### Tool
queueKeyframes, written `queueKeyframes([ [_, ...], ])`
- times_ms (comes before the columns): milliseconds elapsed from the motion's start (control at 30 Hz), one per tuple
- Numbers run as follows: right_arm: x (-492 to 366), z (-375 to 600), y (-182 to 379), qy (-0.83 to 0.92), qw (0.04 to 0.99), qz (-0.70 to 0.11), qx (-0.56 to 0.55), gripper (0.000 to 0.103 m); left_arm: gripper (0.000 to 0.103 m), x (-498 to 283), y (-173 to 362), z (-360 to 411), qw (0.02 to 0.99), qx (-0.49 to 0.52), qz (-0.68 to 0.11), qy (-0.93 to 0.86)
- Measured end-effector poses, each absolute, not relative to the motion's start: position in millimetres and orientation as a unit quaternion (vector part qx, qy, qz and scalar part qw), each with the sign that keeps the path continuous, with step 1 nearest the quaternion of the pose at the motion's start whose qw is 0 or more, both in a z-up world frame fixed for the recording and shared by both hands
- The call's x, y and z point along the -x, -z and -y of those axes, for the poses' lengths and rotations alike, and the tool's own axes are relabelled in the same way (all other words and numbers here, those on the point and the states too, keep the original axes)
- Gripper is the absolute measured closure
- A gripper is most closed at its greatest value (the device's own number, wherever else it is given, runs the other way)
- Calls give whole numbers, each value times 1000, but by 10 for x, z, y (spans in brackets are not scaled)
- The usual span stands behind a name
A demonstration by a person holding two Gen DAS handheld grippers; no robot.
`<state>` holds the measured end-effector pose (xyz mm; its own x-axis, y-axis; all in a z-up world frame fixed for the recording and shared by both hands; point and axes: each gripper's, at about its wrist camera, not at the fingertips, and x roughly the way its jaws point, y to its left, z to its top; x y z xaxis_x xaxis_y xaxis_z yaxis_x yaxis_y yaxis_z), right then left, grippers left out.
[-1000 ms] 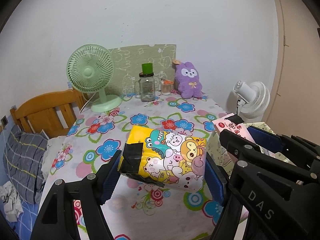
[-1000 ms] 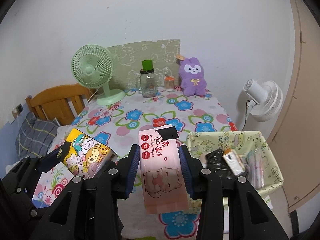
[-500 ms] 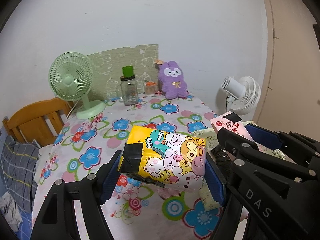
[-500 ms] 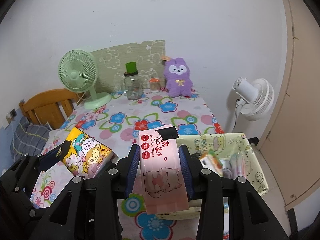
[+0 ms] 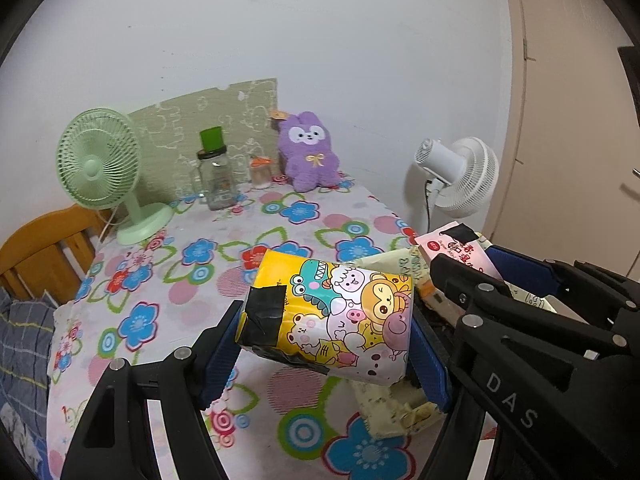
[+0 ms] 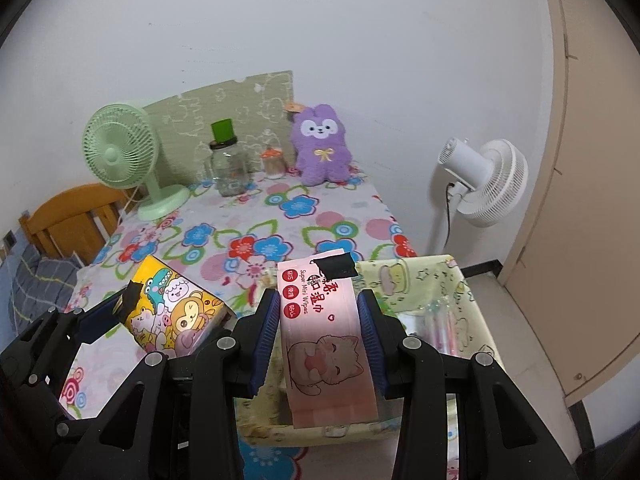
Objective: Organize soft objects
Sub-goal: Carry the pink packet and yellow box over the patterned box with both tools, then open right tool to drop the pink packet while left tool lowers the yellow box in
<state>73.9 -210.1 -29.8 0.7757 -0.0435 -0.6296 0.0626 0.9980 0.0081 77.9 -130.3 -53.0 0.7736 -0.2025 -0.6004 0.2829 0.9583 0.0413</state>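
My left gripper [image 5: 326,350] is shut on a yellow cartoon tissue pack [image 5: 332,316] and holds it above the floral table, at the left edge of a pale green fabric basket [image 5: 380,408]. The pack also shows in the right wrist view [image 6: 172,312]. My right gripper [image 6: 320,340] is shut on a pink wet-wipes pack [image 6: 324,332] and holds it over the basket [image 6: 460,280]. The pink pack also shows in the left wrist view [image 5: 456,250]. A purple plush bunny [image 6: 320,148] sits at the table's far edge.
A green desk fan [image 6: 124,156], a glass jar with a green lid [image 6: 228,164] and a small orange-lidded jar [image 6: 272,162] stand at the back. A white floor fan [image 6: 484,180] stands to the right. A wooden chair [image 6: 68,220] is on the left. The basket holds several small items [image 6: 436,328].
Both grippers, still holding their packs, have moved to the right, toward the basket. The basket now lies under the pink pack and beside the yellow pack.
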Motion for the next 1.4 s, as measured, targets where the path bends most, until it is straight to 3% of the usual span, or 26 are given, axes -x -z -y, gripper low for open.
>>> queueKeyframes([
  [833, -1093, 2718, 753, 55, 921, -382, -56, 58, 25, -1176, 913, 1899, 915, -99, -352, 168],
  [933, -1097, 2748, 737, 52, 922, -380, -56, 54, 25, -1205, 906, 1947, 915, -103, -350, 174],
  [1000, -1099, 2766, 722, 54, 923, -378, -55, 42, 24, -1228, 902, 1989, 913, -105, -351, 179],
  [1400, -1019, 2936, 597, 90, 929, -356, -52, 39, 23, -1300, 913, 2210, 902, -113, -360, 210],
])
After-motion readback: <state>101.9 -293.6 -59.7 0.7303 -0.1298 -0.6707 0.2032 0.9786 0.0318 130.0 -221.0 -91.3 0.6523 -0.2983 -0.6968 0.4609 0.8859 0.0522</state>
